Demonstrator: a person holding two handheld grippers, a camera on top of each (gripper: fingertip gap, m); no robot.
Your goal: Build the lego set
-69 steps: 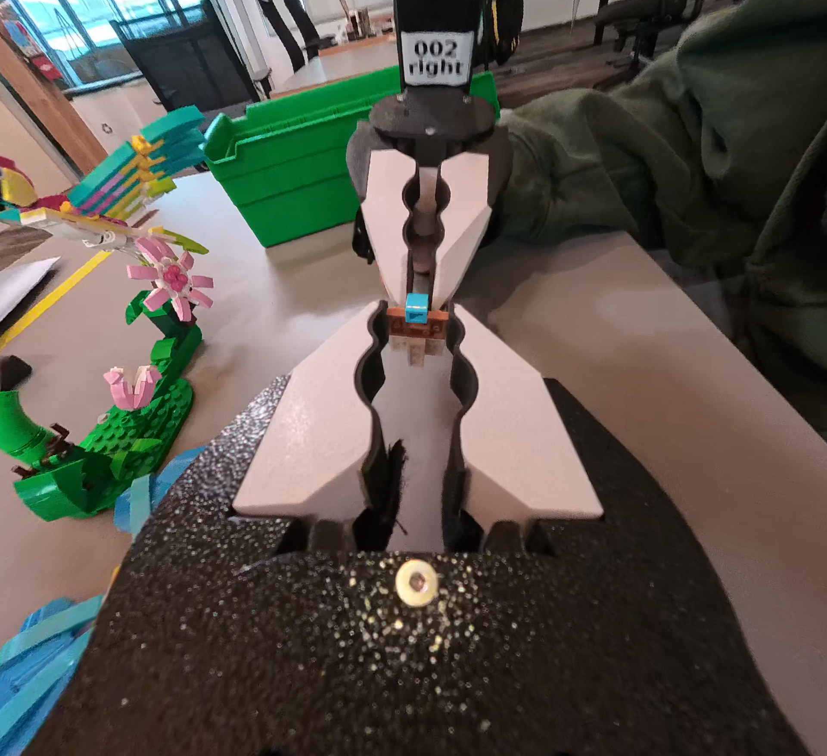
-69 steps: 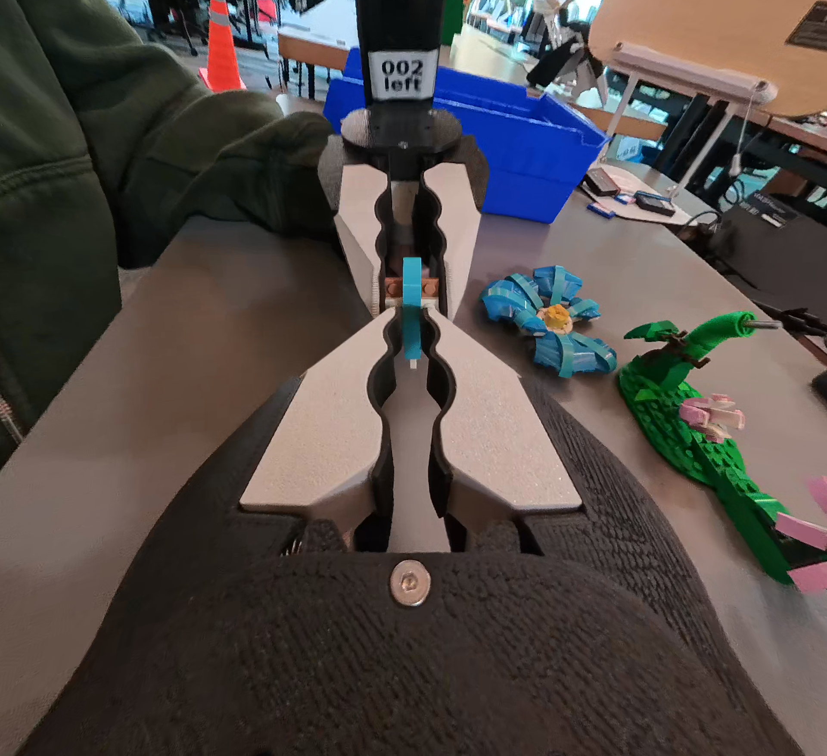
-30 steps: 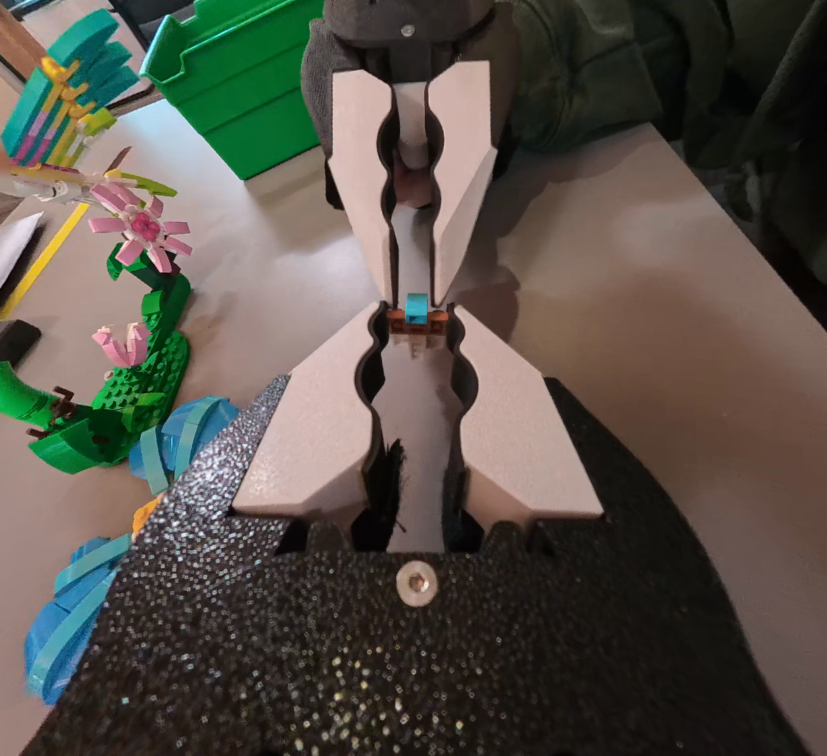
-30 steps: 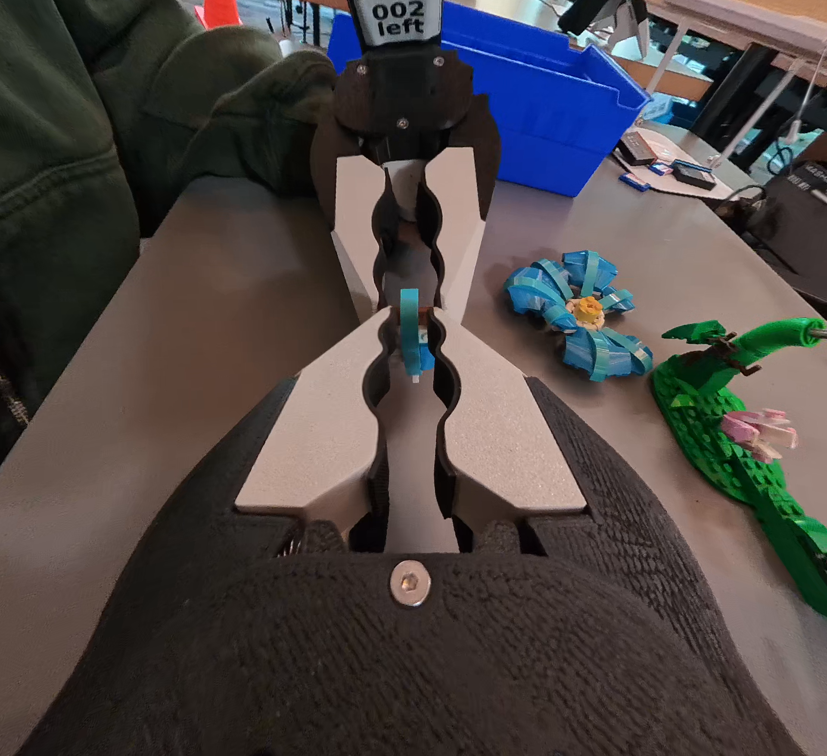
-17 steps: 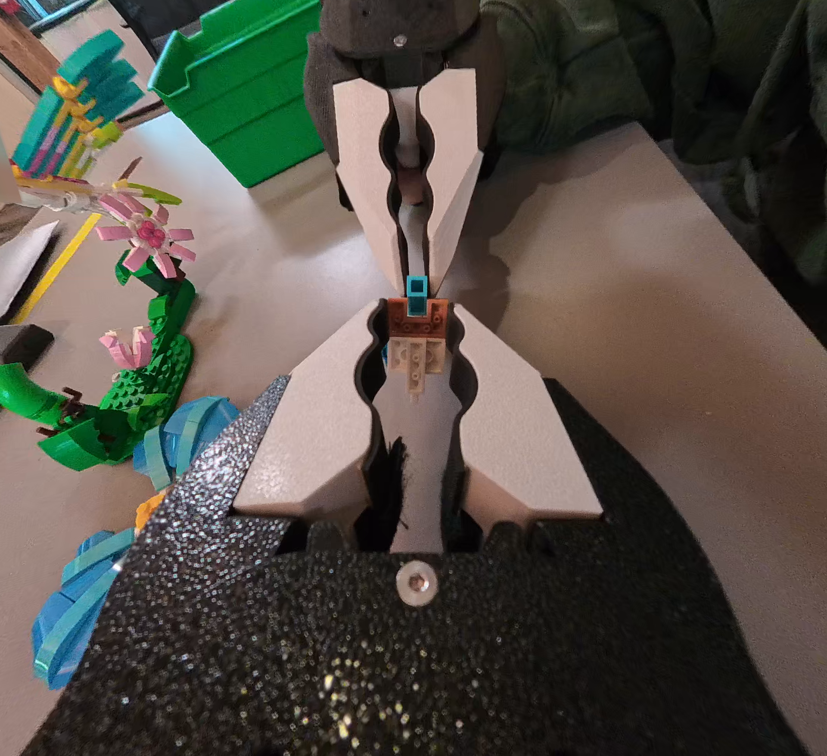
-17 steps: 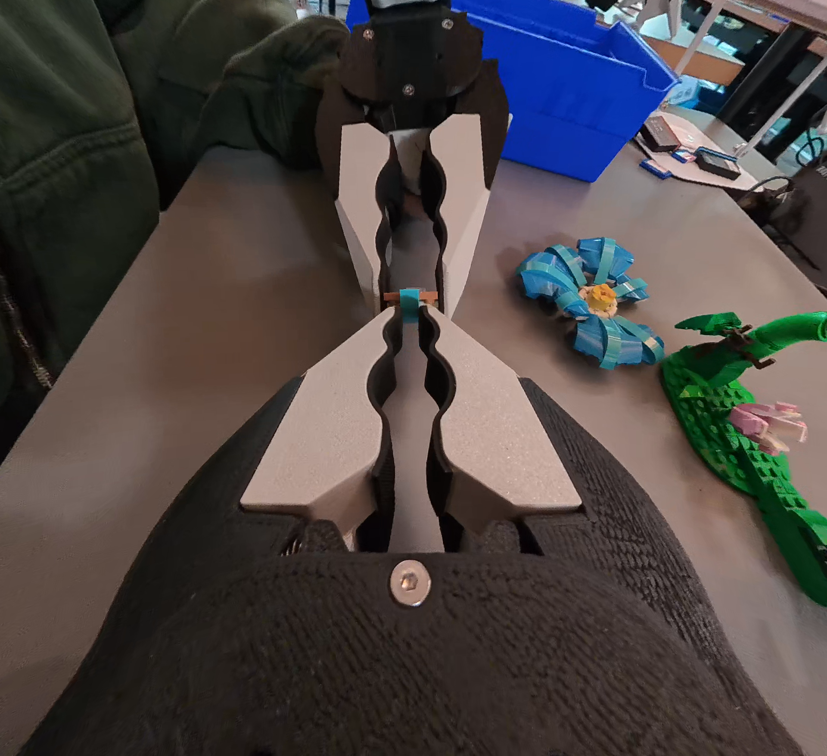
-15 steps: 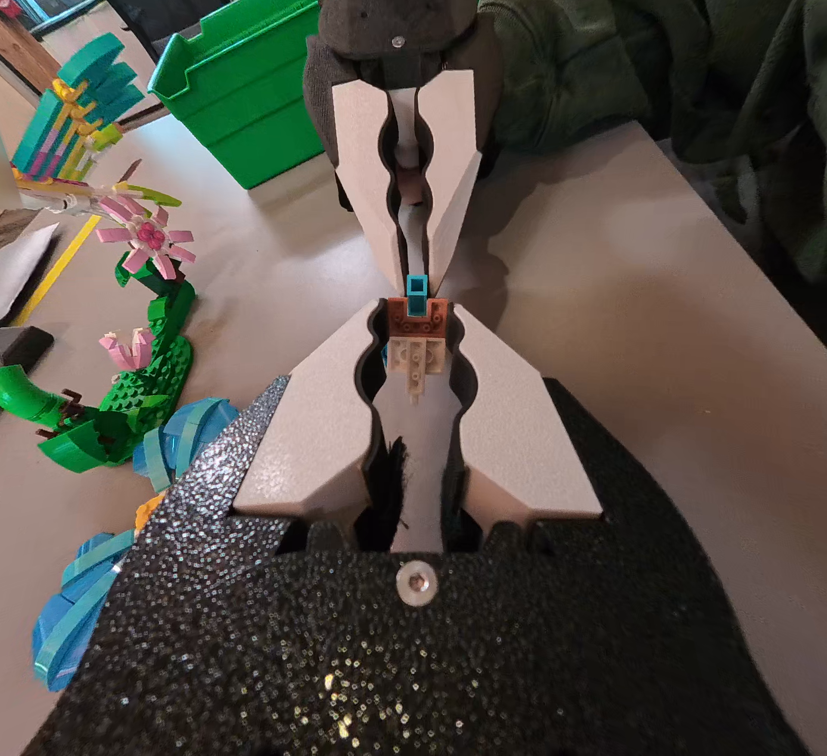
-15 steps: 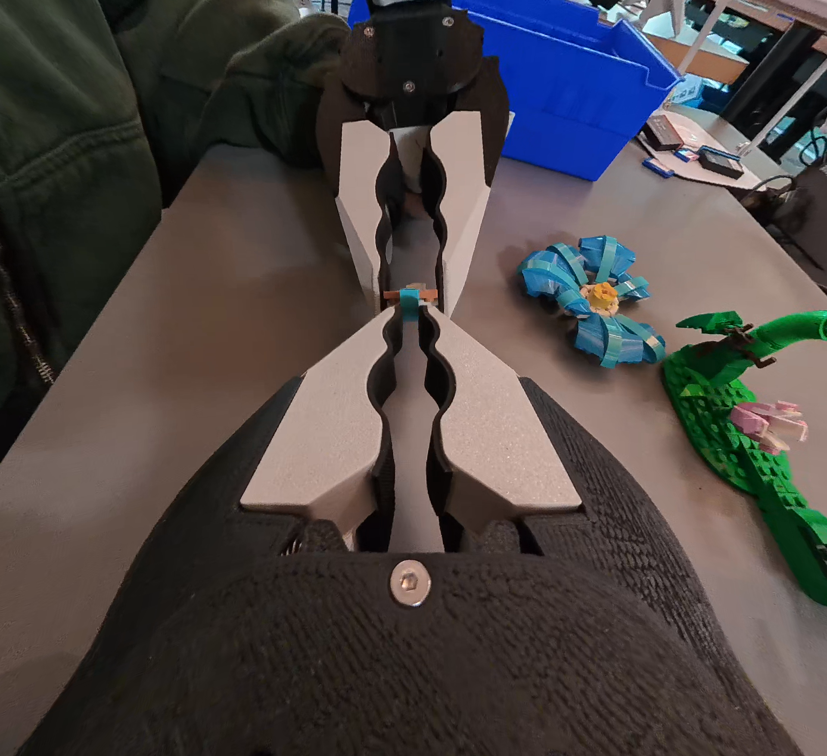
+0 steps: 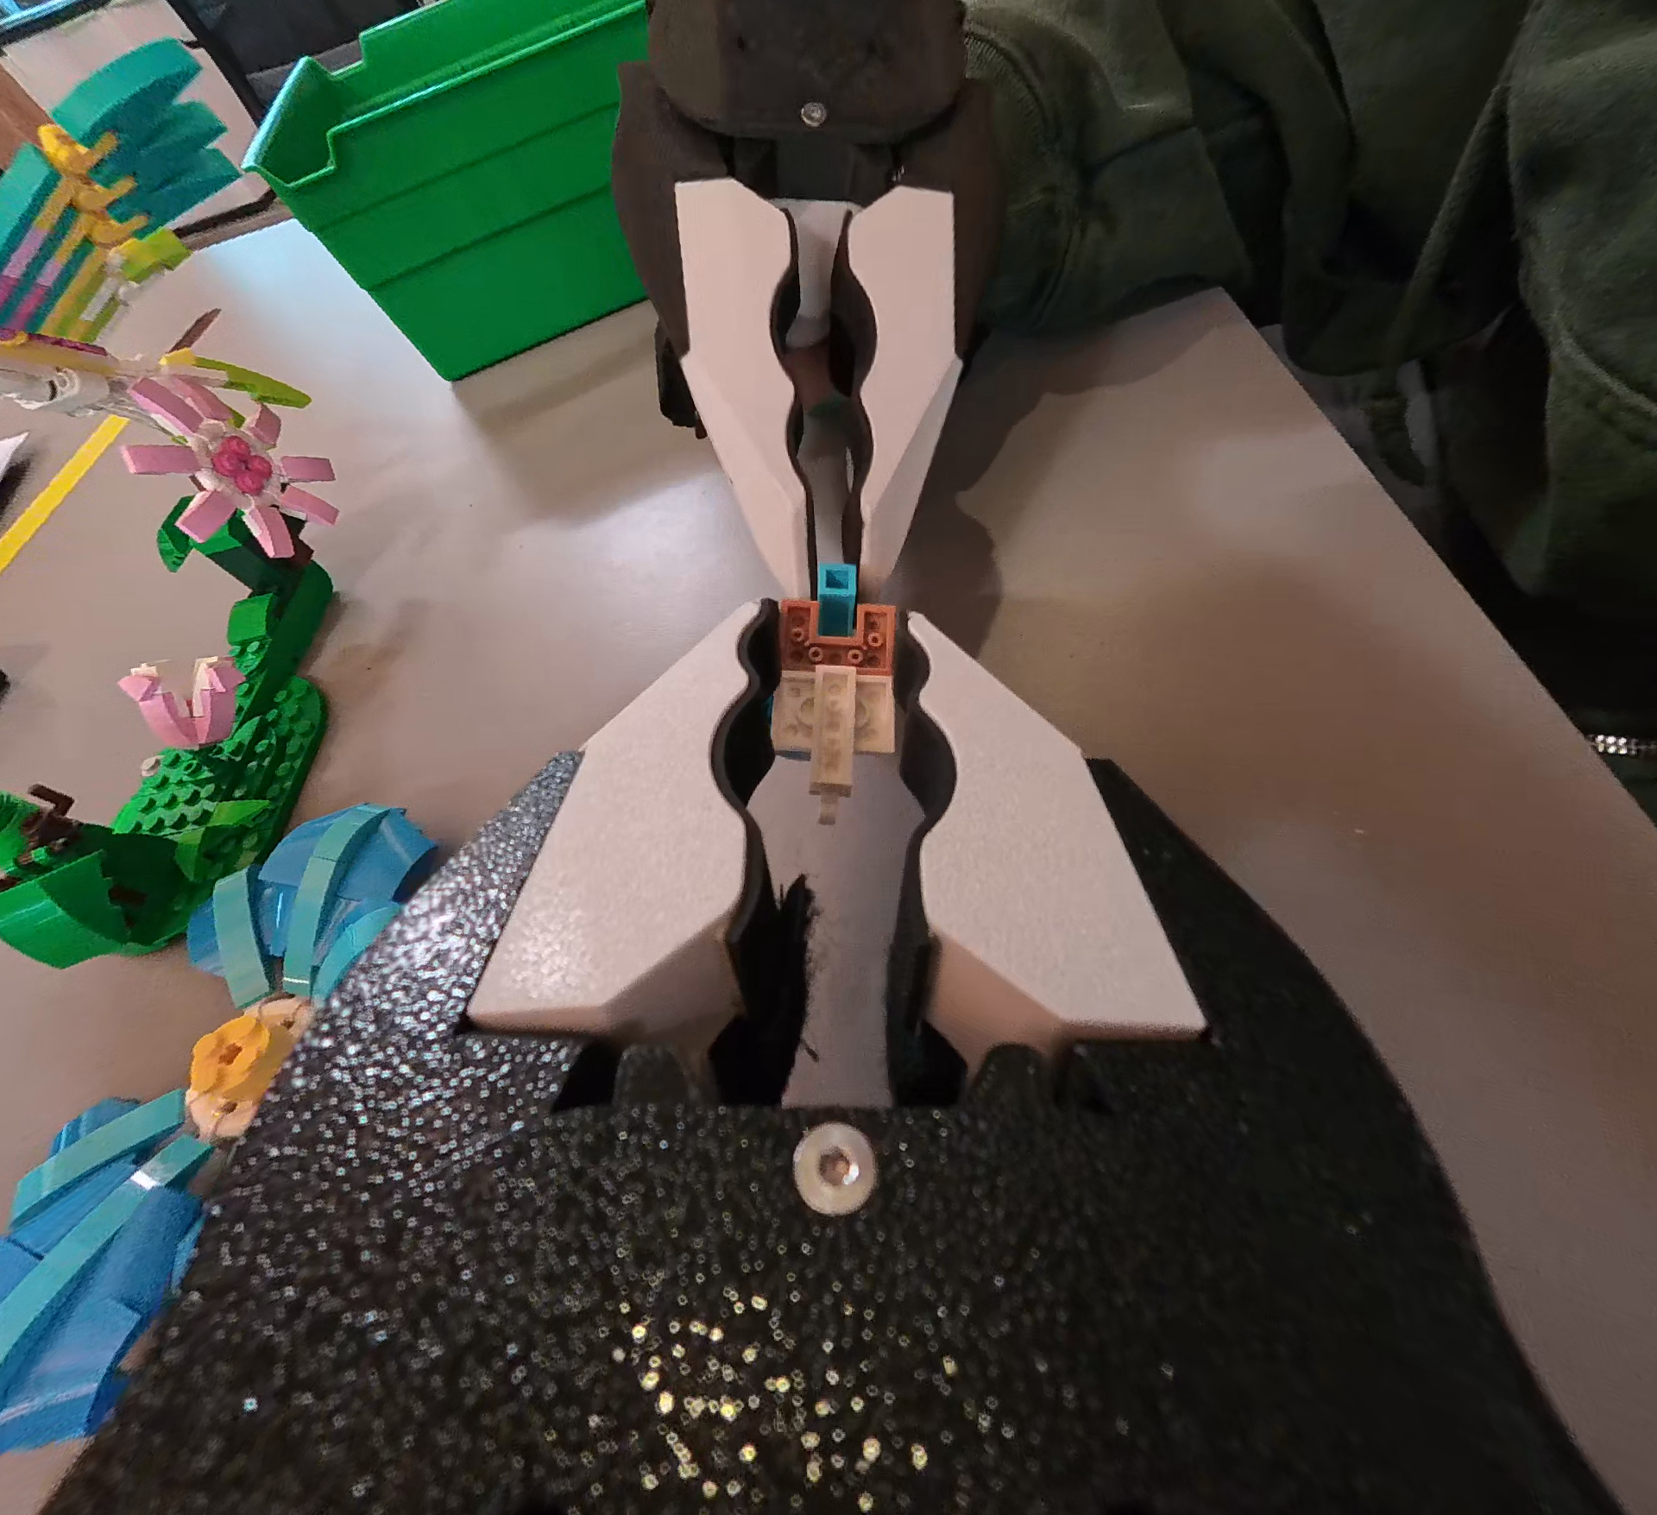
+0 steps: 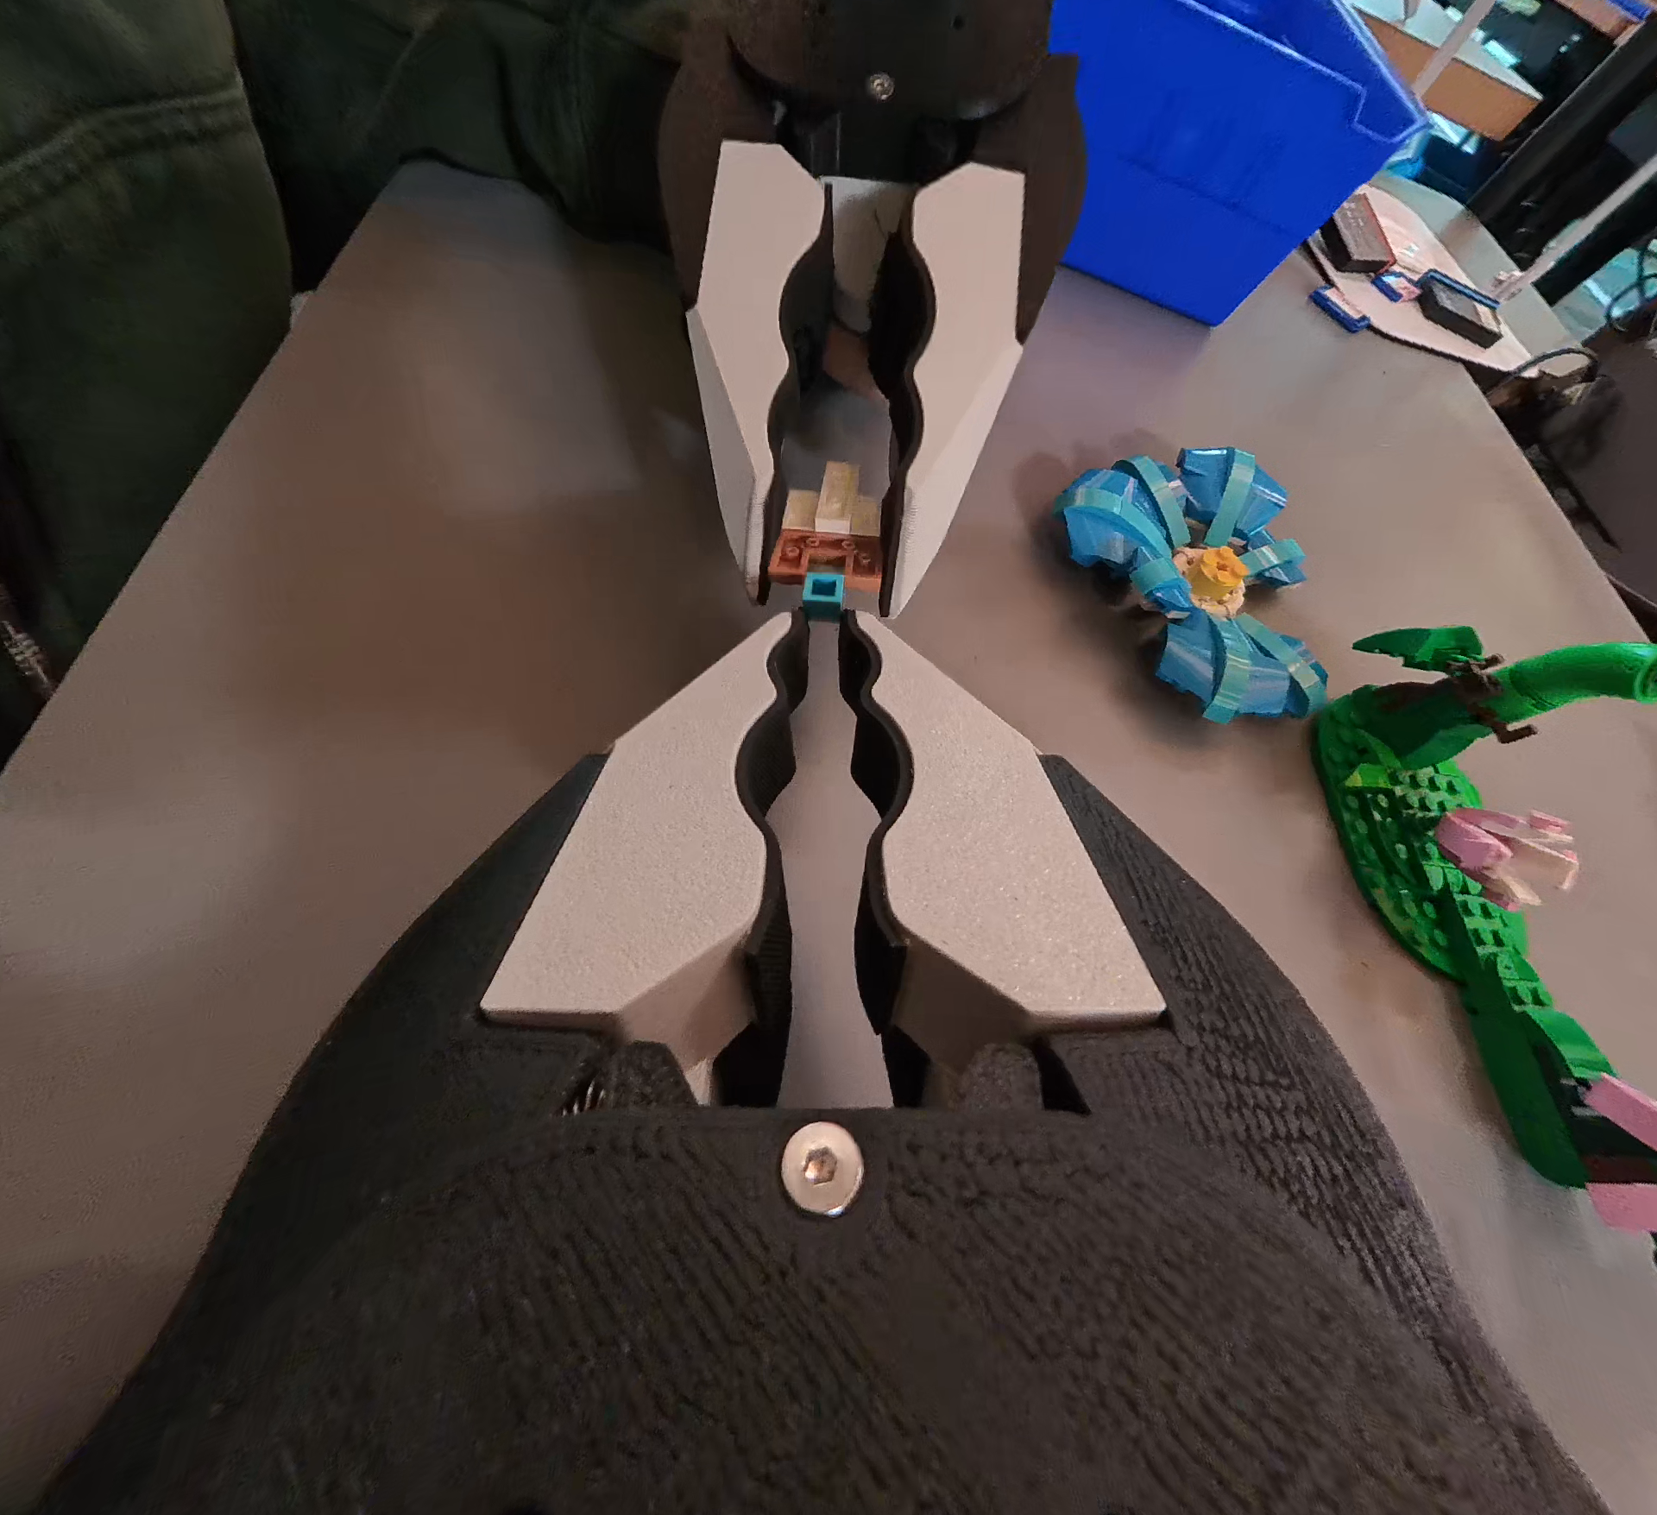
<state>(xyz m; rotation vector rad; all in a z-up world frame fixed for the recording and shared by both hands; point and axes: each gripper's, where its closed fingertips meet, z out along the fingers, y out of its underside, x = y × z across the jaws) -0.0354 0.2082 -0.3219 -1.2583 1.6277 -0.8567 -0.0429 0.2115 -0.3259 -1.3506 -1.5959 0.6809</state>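
Plainly, the left gripper (image 9: 836,620) fingers clamp the brown-and-tan brick piece (image 9: 836,669) above the table (image 9: 1121,620), the right gripper (image 10: 823,618) pinching its small, light, rigid teal brick (image 10: 823,598), probably easily popped apart.

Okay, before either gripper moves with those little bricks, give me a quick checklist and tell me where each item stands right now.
1. Left gripper shut on the brown and tan brick piece: ok.
2. Right gripper shut on the small teal brick: ok.
3. Teal brick lined up with the notch in the brown plate: ok, it sits in the notch in the left wrist view.
4. Teal brick fully pressed home: cannot tell.
5. Both grippers held off the table: cannot tell.
6. Blue brick flower and green plant model apart from the grippers: ok, both lie to the side.
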